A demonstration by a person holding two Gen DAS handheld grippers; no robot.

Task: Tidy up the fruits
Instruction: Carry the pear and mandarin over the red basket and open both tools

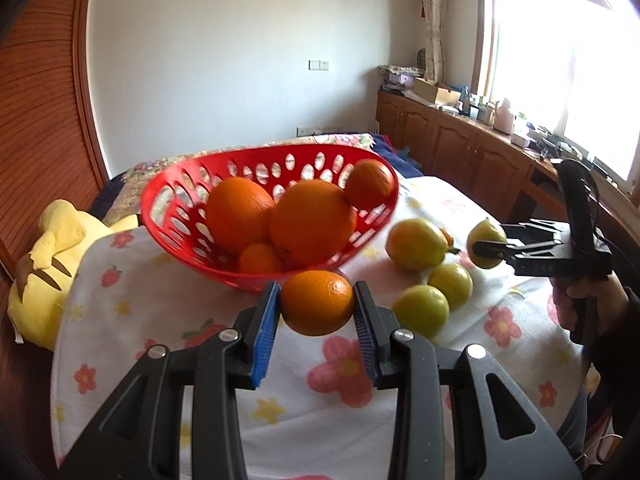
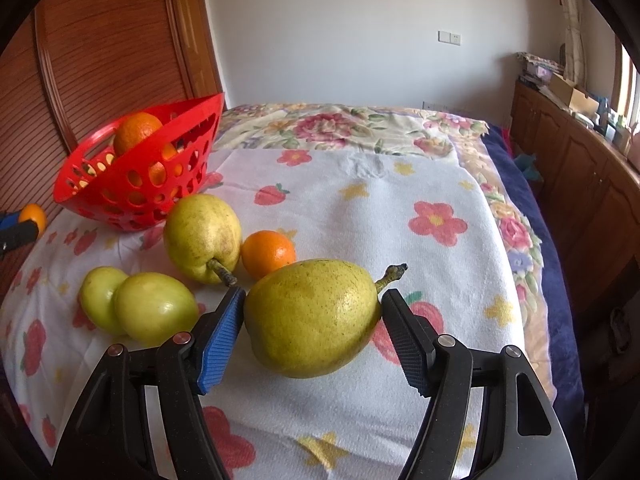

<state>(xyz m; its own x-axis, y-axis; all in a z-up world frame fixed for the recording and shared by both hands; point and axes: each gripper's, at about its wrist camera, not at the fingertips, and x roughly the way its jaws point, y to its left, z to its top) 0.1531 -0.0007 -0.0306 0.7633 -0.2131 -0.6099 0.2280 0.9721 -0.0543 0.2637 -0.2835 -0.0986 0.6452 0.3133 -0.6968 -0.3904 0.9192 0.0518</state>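
Right now the left gripper (image 1: 316, 312) is clamped on a small orange (image 1: 317, 302), held just above the flowered cloth (image 2: 360, 208) in front of the red basket (image 1: 168, 196), which sits tilted toward the cloth's far left corner with four oranges already inside. The right gripper (image 2: 312, 328) grips a large pear (image 2: 312, 316) by its body, stem pointing right, lifted over the cloth's middle. Beyond it lie a second pear (image 2: 202, 236), a loose mandarin (image 2: 267, 254) touching it, and two green fruits (image 2: 136, 304) side by side nearer the left edge. Sorting seems midway: oranges go to the basket, greens gather on the cloth. Next, I judge, the orange must be carried over the rim and released low, lest the tilted basket tip.
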